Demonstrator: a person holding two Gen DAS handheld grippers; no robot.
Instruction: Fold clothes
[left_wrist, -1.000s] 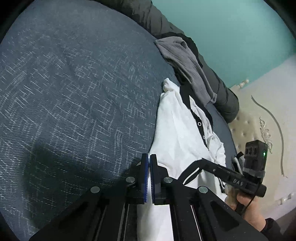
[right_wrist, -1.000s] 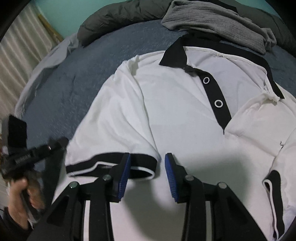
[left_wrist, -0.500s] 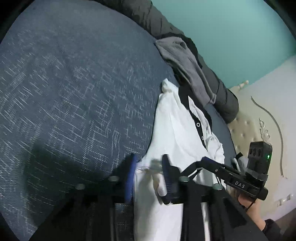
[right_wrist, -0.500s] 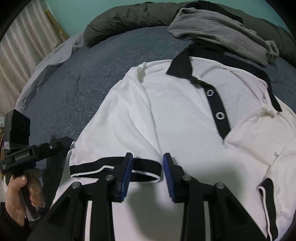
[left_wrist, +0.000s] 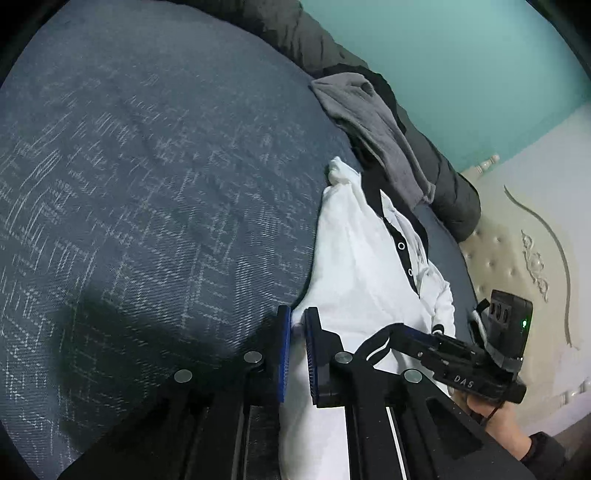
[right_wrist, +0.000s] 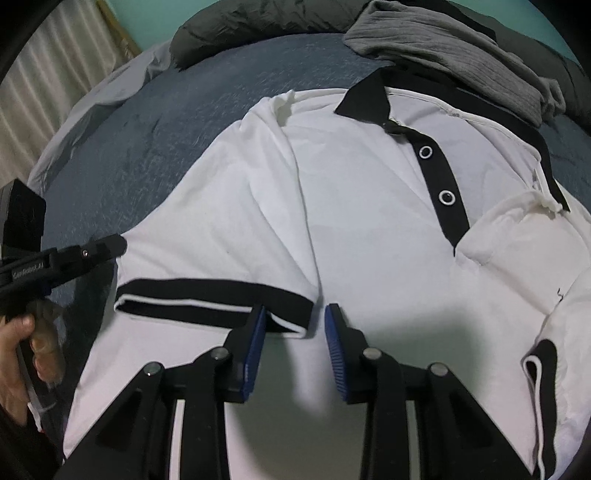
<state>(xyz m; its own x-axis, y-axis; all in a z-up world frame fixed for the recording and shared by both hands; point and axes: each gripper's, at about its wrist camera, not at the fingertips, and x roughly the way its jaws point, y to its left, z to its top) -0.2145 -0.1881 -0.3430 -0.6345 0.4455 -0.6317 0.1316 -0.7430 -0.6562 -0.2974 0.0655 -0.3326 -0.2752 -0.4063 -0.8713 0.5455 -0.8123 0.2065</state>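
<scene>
Home bedroom: bed with blue-grey woven cover (left_wrist: 155, 192), cream tufted headboard (left_wrist: 517, 258) at right, teal wall (left_wrist: 461, 66), striped curtain (right_wrist: 48, 85) far left.

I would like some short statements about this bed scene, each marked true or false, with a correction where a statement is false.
1. The white polo shirt lies with its buttons facing up. True.
2. Its collar is red. False: it is black.
3. The right hand-held gripper has its jaws open above the shirt. True.
4. The grey garment covers the shirt's buttons. False: it lies beyond the collar, and both buttons show.
</scene>
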